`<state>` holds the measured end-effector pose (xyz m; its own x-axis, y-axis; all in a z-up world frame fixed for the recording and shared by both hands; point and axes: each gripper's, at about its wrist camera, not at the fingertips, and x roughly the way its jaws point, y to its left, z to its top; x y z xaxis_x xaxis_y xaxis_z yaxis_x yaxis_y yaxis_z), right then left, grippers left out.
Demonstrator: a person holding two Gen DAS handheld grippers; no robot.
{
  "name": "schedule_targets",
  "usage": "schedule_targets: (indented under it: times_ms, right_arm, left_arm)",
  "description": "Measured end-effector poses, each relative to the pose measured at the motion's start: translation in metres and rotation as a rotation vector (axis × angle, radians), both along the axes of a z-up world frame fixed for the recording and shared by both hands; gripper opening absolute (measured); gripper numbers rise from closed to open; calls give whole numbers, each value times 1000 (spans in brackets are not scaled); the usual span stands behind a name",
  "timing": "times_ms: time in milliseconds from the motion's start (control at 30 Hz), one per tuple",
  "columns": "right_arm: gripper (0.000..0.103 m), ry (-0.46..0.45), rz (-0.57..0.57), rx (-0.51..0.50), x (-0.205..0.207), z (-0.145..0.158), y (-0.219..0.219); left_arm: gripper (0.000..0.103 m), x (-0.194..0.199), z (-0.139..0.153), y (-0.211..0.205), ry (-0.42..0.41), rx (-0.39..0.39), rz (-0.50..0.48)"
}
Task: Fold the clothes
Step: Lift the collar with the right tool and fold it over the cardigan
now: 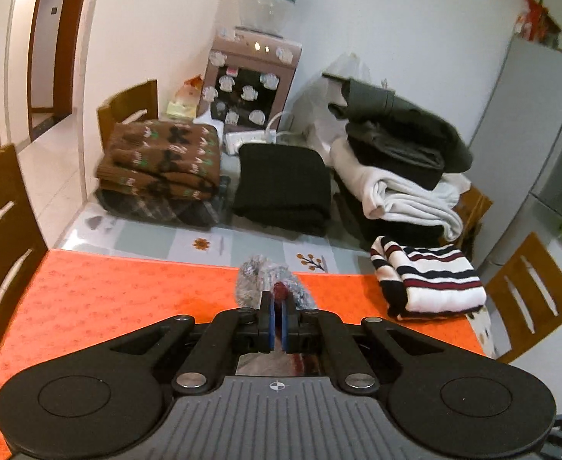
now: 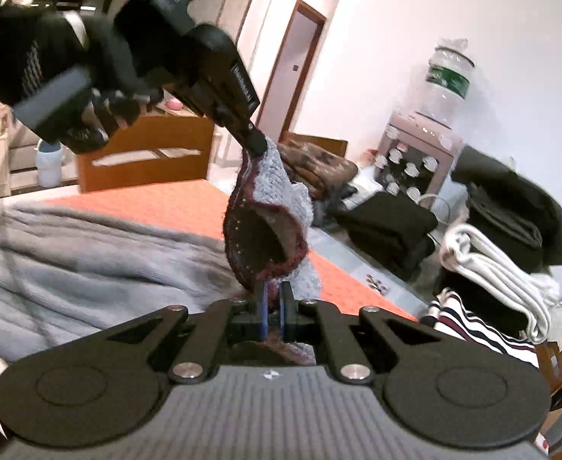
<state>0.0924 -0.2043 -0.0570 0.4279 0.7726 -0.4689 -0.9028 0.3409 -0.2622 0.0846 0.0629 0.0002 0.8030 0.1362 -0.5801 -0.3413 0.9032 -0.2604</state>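
Both claws are clamped on a fuzzy grey knitted garment [image 2: 269,207] with a dark red ribbed edge: the left claw [image 2: 258,145] pinches its upper end, the right claw [image 2: 274,291] its lower edge, so the collar loop hangs between them above the orange counter [image 1: 127,287]. Beyond the claws lie a folded striped sweater [image 1: 430,280] and a brown patterned knit [image 1: 162,157]

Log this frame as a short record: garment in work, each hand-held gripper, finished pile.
garment: grey knit sweater with dark red trim, partly lifted off the orange table
left hand-held gripper: shut on the sweater's edge, raised
right hand-held gripper: shut on the same edge, lower down
folded: striped sweater, black stack, brown patterned stack, white and dark pile
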Motion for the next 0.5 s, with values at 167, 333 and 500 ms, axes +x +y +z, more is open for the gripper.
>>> schedule_targets:
  times_ms: [167,333,500]
  right_arm:
    - [6,14,47,-66,-75,14,15]
    - [6,69,60,-103,-137,-1,36]
    - [6,154,53,-132,-179,-31,55]
  left_arm:
    - [5,-72,-4,37,-24,-39,-34]
    - [5,-131,-30,62,9,-39,-72]
    - [5,-161,-68,79,76,-63,-58]
